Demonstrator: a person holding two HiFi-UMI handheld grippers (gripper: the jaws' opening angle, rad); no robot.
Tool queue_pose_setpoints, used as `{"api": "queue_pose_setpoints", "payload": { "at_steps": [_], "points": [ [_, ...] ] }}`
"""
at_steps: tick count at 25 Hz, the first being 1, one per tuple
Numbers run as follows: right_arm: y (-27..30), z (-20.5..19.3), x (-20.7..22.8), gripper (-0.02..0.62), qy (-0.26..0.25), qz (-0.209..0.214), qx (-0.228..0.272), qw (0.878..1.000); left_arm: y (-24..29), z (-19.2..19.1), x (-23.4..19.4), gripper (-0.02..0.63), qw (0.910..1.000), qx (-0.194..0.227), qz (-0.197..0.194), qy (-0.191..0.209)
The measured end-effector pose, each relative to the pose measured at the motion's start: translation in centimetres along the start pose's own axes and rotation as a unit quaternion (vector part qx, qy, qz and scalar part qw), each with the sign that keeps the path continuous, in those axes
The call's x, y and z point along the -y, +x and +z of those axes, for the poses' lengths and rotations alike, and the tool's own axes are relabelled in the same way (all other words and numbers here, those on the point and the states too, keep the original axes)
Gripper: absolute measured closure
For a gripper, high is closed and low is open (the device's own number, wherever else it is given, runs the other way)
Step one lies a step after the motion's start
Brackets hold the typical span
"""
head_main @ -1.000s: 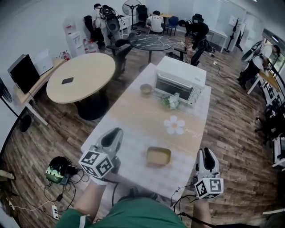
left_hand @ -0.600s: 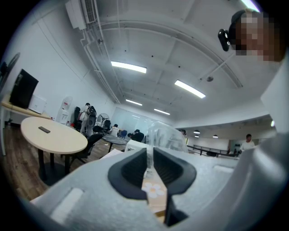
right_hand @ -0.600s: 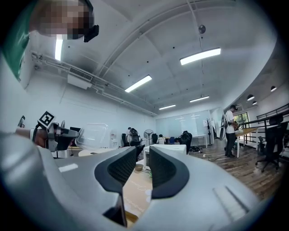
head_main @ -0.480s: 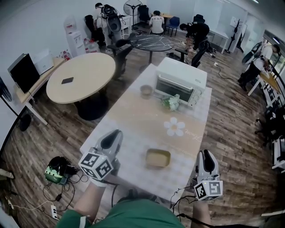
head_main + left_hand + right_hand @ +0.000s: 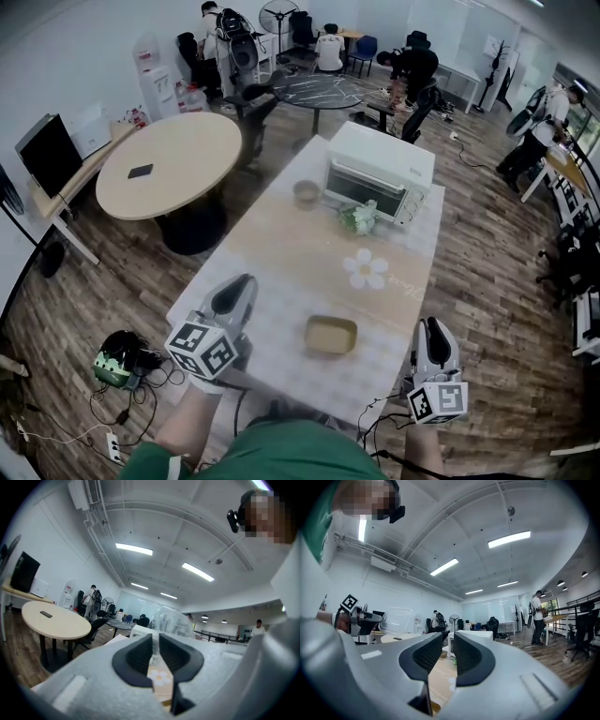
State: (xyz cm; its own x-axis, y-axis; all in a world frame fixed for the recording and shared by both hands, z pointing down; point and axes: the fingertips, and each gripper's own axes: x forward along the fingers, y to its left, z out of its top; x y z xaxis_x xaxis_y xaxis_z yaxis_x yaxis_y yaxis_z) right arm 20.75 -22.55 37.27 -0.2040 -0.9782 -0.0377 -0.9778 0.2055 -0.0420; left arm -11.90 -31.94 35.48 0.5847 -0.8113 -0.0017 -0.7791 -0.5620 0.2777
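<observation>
My left gripper (image 5: 235,292) hovers over the near left corner of the table (image 5: 281,281), which has a white checked cloth. Its jaws are shut with only a thin slit and hold nothing (image 5: 155,654). My right gripper (image 5: 432,336) hangs just off the near right edge, jaws close together and empty (image 5: 448,656). Between the two grippers sits a shallow tan square dish (image 5: 331,335), touched by neither. Farther along lie a white flower shape (image 5: 366,269), a green and white bundle (image 5: 358,217), a small bowl (image 5: 306,192) and a white toaster oven (image 5: 380,173).
A round beige table (image 5: 173,159) with a dark phone stands to the left, office chairs behind it. Cables and a green device (image 5: 117,361) lie on the wooden floor at the lower left. Several people stand or sit at the far end and right of the room.
</observation>
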Motion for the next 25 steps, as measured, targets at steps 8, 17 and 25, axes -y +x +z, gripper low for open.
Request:
{"api": "queue_pose_setpoints", "payload": {
  "at_steps": [8,17,25],
  "points": [
    [0.1,-0.1,0.5,0.522,-0.001,0.002,0.002,1.0,0.5,-0.3,0.1,0.565,1.0,-0.004,0.003,-0.003],
    [-0.4,0.2,1.1,0.525,0.008,0.001,0.0,1.0,0.5,-0.3,0.9,0.565,1.0,-0.003,0.007,-0.001],
    [-0.8,-0.5,1.7,0.532,0.005,0.009,0.002,1.0,0.8,-1.1,1.3,0.565,0.9999,-0.005,0.01,-0.004]
  ]
}}
